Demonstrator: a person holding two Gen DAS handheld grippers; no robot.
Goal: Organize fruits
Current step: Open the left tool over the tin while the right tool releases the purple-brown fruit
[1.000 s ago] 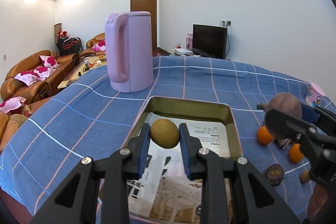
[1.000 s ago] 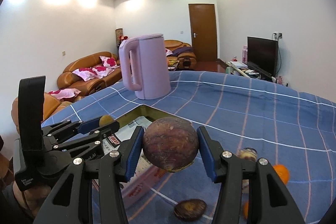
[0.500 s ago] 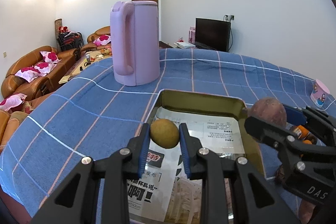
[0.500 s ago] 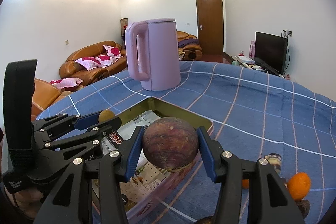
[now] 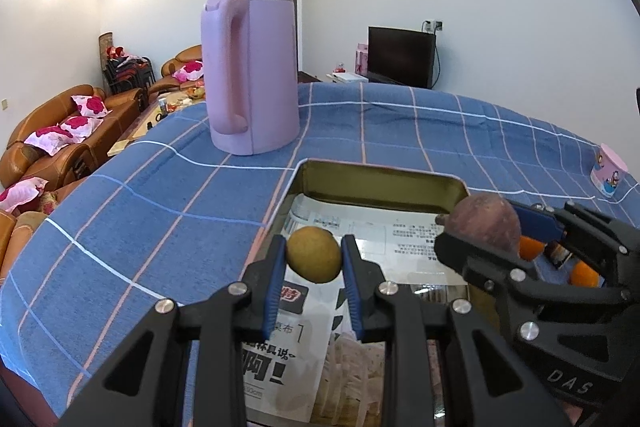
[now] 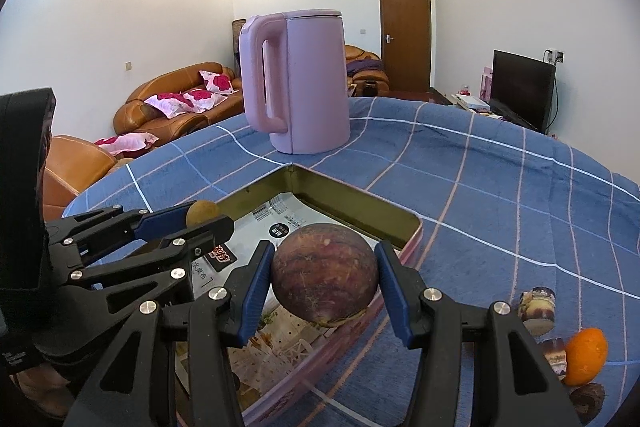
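Change: the right gripper came in over the tin tray from the 3 o'clock side. A second before, it was out over the blue checked tablecloth. The left gripper hardly moved.
Meaning: both fruits now hung above the tray, so I think letting go was the next step. Neither fruit lay in the tray yet.
Table: one, covered by the cloth.
Kettle: one pink kettle, at 11 o'clock from the tray, standing upright.
Tray: one, lined with printed paper.
Grippers: two.
Right fingers: they squeezed the round purple-brown fruit from both sides.
Left fingers: they were closed tight on the small yellow-brown fruit.
Held fruits: two, one in each gripper.
Oranges: two showed in the left view, one in the right view, at 3 o'clock from the tray.
Dark bits by the oranges: about three; I could not tell what they were.
Pink cup: one, far off at 2 o'clock.
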